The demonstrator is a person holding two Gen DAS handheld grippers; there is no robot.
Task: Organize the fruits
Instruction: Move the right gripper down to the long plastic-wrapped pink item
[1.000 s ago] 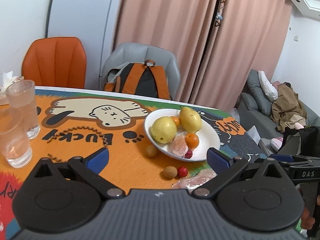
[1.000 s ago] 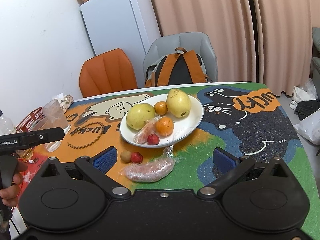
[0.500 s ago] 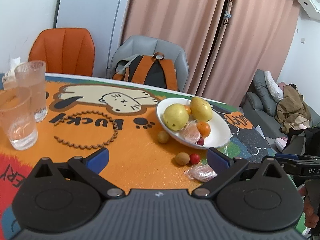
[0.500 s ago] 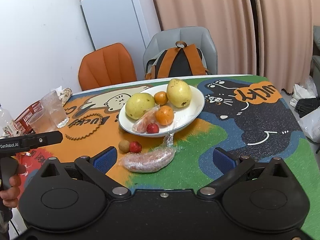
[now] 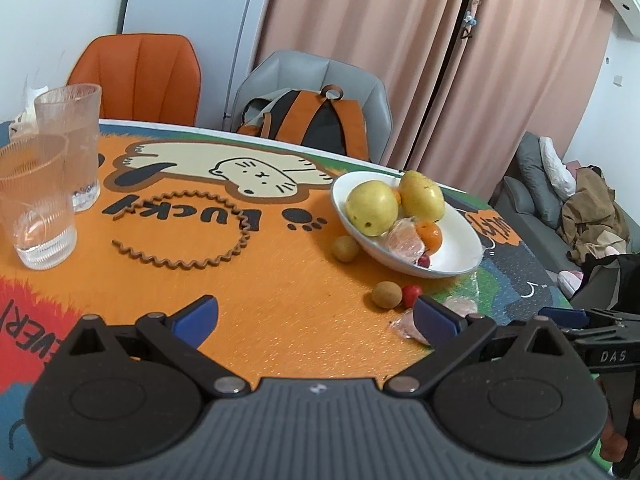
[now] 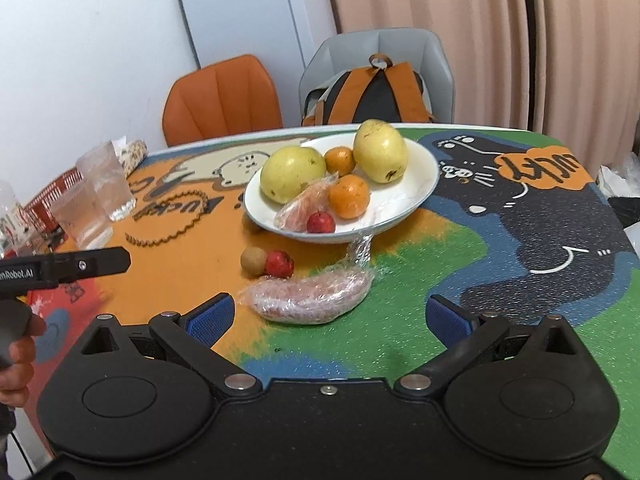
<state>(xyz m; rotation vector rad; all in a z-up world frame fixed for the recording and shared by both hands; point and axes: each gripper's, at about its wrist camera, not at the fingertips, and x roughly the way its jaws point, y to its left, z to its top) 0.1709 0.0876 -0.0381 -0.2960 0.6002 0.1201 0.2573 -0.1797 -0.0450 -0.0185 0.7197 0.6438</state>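
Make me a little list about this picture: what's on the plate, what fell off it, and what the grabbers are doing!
plate: white plate on the cartoon tablecloth
on plate: two yellow pears, two oranges, one small red fruit, a plastic-wrapped piece
off plate: brown round fruit, red fruit, wrapped fruit
left gripper: open, holding nothing
right gripper: open, holding nothing
nearby: two glasses

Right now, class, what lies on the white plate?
On the white plate: two yellow pears, two oranges, a wrapped fruit, a small red fruit. Anything beneath them is hidden.
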